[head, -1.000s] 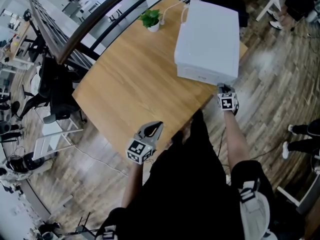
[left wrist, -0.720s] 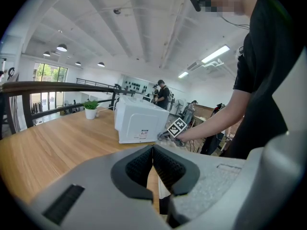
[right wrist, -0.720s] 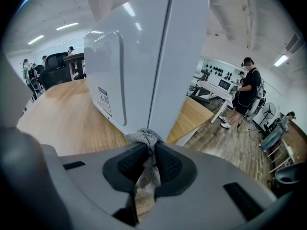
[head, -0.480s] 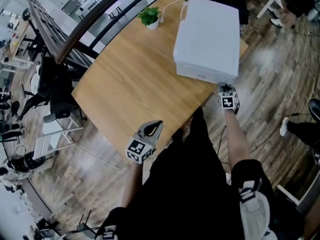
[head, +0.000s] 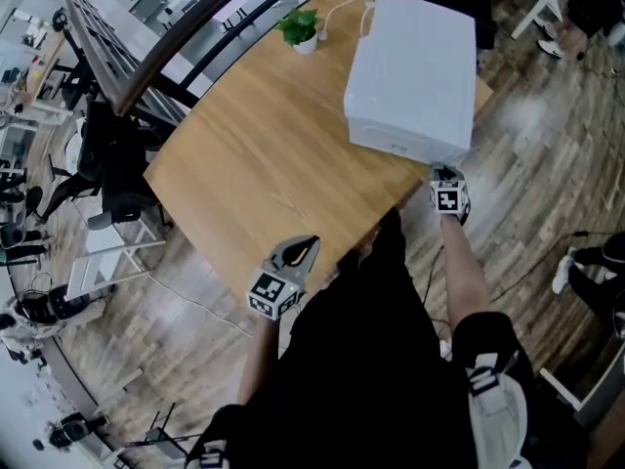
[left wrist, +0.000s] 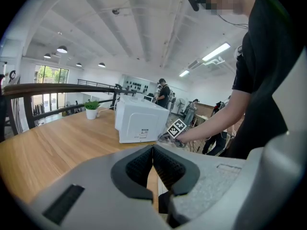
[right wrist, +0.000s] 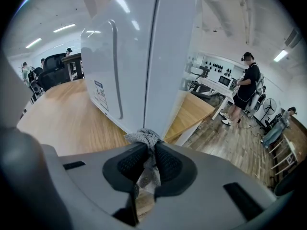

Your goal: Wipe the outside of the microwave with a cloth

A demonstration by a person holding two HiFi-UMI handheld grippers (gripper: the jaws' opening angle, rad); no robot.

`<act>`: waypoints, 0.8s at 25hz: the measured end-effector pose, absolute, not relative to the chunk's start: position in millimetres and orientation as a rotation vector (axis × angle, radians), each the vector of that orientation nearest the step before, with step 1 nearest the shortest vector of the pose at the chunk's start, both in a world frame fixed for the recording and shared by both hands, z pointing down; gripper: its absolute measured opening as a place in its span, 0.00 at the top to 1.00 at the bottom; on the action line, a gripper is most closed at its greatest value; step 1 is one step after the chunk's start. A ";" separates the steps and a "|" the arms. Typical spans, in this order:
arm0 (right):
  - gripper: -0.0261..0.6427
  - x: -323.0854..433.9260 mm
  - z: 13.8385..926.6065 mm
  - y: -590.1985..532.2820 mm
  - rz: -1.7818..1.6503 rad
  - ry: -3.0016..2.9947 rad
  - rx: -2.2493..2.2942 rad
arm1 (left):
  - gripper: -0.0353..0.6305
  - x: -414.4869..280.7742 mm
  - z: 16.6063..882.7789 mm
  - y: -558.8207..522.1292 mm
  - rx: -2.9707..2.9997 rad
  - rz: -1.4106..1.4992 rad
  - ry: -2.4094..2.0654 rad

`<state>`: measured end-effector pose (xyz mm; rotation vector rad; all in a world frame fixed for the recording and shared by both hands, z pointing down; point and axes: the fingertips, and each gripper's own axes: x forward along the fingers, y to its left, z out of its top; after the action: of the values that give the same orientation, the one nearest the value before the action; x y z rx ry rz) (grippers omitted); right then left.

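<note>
Left gripper [head: 301, 250]: nearest, low over the near table [head: 256, 164] edge. Jaws shut pad to pad, nothing between them. It is well apart from the work and braces nothing.

Right gripper [right wrist: 146, 158]: jaws pinched on a grey cloth [right wrist: 144, 137], a loose, nubbly weave bunched into a small tuft past the tips. The rest hangs limp below the ribbed black pads.

Risk 1: only a little cloth shows beyond the jaws. If pressed flat, the hard grey jaw shells may rub the casing instead of the fabric.
Risk 2: the grip holds a narrow fold, so drag on the panel could pull the cloth free.

Microwave [right wrist: 125, 56]: just ahead of the cloth, near vertical corner facing it; whether they touch, I cannot tell. A boxy, smooth, glossy white shell with a small label on its left face. It sits at the table's right side, close to the edge, so a firm sideways push might slide it on the slick wood-grain top.

Far: small potted plant [head: 301, 29] and a white cord [head: 344, 6], which could snag if the box shifts.
</note>
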<state>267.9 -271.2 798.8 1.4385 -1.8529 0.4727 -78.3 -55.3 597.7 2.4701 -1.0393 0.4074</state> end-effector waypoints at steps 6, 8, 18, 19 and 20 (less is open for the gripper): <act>0.89 265.5 809.4 -271.0 0.495 -1.869 1.419 | 0.94 -76.3 599.1 -55.7 2.469 0.392 -1.067; 0.89 263.0 810.7 -272.3 0.500 -1.870 1.419 | 0.94 -76.7 598.4 -56.8 2.457 0.396 -1.077; 0.89 249.6 822.3 -274.0 0.549 -1.855 1.409 | 0.94 -76.0 599.8 -54.3 2.411 0.399 -1.097; 0.89 246.5 821.4 -274.3 0.550 -1.860 1.407 | 0.94 -77.0 598.9 -54.4 2.420 0.393 -1.106; 0.89 243.4 820.4 -274.4 0.548 -1.865 1.405 | 0.94 -78.3 597.8 -54.4 2.430 0.383 -1.116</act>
<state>243.4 -274.4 820.4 1.4047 -1.8649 0.5476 -78.3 -54.4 597.8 2.4302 -1.1163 0.3835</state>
